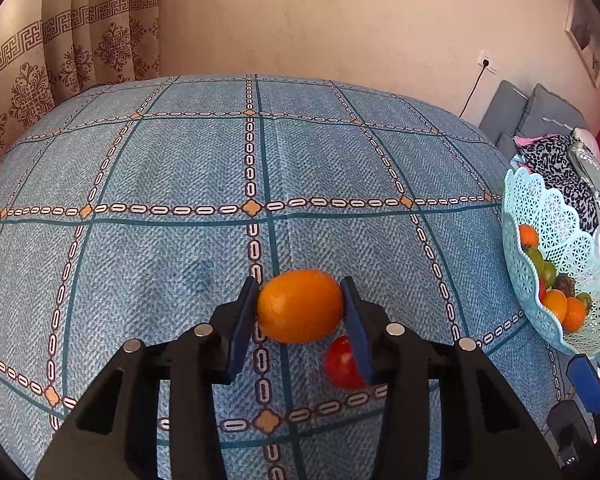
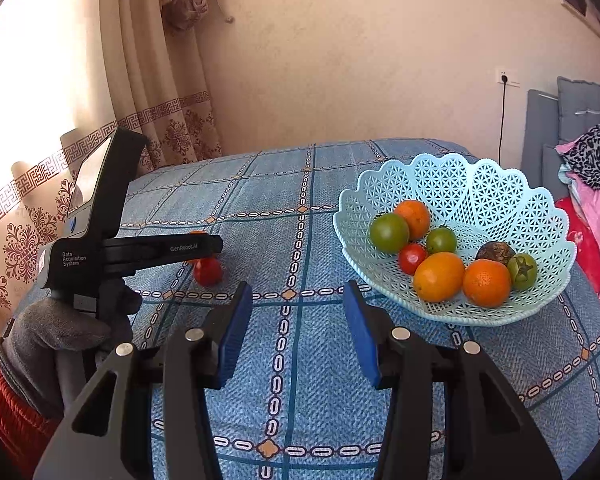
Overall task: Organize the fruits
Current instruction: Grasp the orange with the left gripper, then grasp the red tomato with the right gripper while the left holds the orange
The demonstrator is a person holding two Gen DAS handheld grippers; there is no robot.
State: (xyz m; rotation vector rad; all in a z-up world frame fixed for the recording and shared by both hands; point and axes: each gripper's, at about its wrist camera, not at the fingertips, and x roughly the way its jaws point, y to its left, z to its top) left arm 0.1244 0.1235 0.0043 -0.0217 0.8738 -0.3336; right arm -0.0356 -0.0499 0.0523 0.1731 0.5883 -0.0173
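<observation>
Basket [image 2: 452,184] ahead-right of our spread, empty right gripper [image 2: 298,322] holds most fruit; left gripper [image 1: 300,314] clamps orange [image 1: 300,306], red tomato [image 1: 342,362] beneath remains.

Room: plain peach-beige wall [image 2: 340,60] with a white socket [image 2: 505,78] and a black cable [image 2: 501,120] hanging from it. Left side: cream curtain [image 2: 148,92] with brown key-pattern border, bright daylight behind. Foreground surface: blue checked cloth [image 1: 180,184]; right side: grey cushions [image 2: 572,112], leopard-print fabric [image 2: 596,156], pink bedding [image 2: 598,216].
</observation>
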